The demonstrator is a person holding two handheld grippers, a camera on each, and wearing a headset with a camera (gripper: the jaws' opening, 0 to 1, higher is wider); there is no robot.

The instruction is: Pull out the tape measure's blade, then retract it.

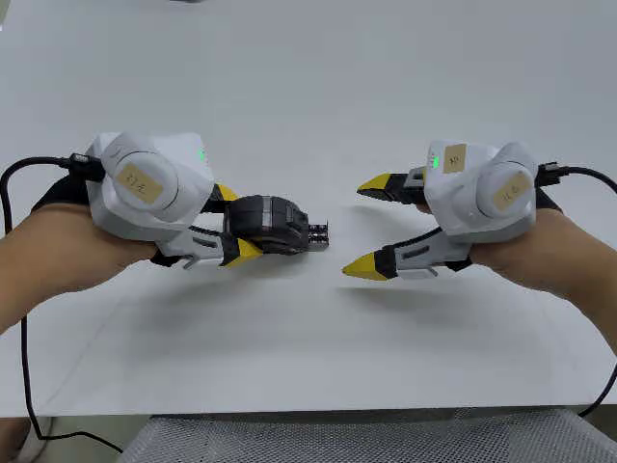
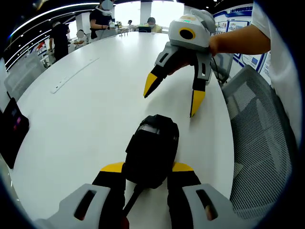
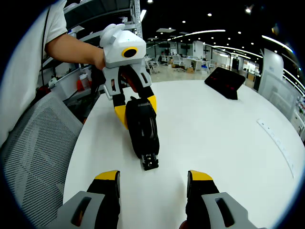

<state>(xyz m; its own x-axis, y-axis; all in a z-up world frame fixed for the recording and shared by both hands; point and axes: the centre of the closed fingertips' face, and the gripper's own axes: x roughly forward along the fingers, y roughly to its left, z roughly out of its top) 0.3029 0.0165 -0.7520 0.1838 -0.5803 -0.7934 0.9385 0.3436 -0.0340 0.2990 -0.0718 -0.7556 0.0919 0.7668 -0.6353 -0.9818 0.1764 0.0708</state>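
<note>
A black tape measure (image 1: pixel 272 224) rests on the white table (image 1: pixel 308 87), its blade hook (image 1: pixel 319 232) pointing right with almost no blade showing. My left gripper (image 1: pixel 234 224) is shut on the case, one yellow-tipped jaw on each side; in the left gripper view the tape measure (image 2: pixel 151 149) sits between my jaws. My right gripper (image 1: pixel 370 225) stands open a short way to the right of the hook, facing it, with nothing between its fingers. In the right gripper view the tape measure (image 3: pixel 142 128) and its hook (image 3: pixel 150 162) lie just ahead of my open jaws.
The table's front edge (image 1: pixel 308 410) runs near me, with a grey mesh chair (image 1: pixel 337 439) below it. A black cable (image 1: pixel 24 338) hangs off the left side. A dark device (image 3: pixel 226 82) and a long ruler strip (image 3: pixel 276 140) lie farther off on the table.
</note>
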